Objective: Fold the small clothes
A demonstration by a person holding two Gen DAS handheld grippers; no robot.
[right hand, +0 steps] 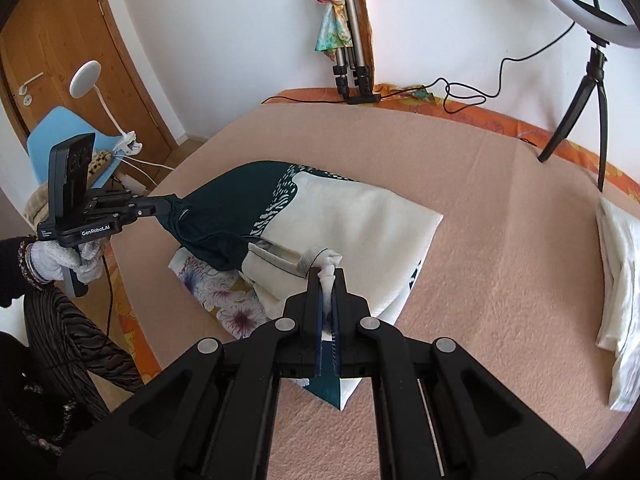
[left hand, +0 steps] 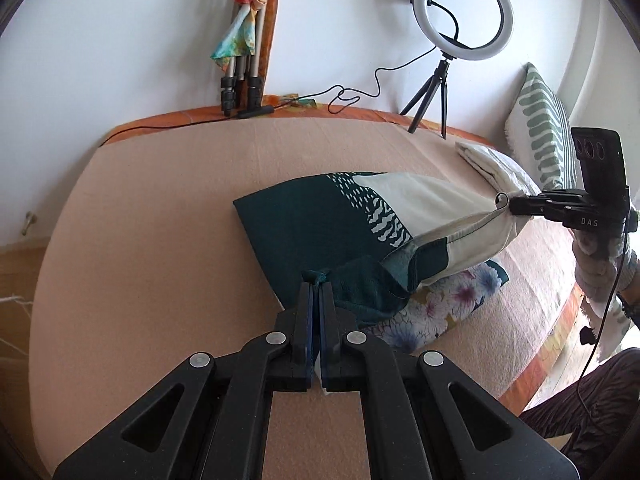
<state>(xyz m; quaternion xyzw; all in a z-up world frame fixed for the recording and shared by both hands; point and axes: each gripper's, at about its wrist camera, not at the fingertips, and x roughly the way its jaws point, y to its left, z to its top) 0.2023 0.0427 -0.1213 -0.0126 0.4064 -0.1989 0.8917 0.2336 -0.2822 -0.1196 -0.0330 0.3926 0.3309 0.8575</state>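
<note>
A small garment, dark teal on one side and cream on the other (left hand: 320, 216) (right hand: 332, 208), lies on the peach bed cover, its near edge lifted. My left gripper (left hand: 319, 280) is shut on the teal corner and shows at the left of the right wrist view (right hand: 170, 204). My right gripper (right hand: 329, 276) is shut on the cream corner and shows at the right of the left wrist view (left hand: 510, 204). A floral cloth (left hand: 436, 304) (right hand: 224, 292) lies under the garment's near edge.
A ring light on a tripod (left hand: 460, 24) (right hand: 592, 80), a folded tripod (left hand: 244, 76) and a cable stand along the far edge by the wall. Folded white cloth (right hand: 620, 280) and a green striped pillow (left hand: 544, 136) lie at the right. A blue chair (right hand: 68, 136) stands beside the bed.
</note>
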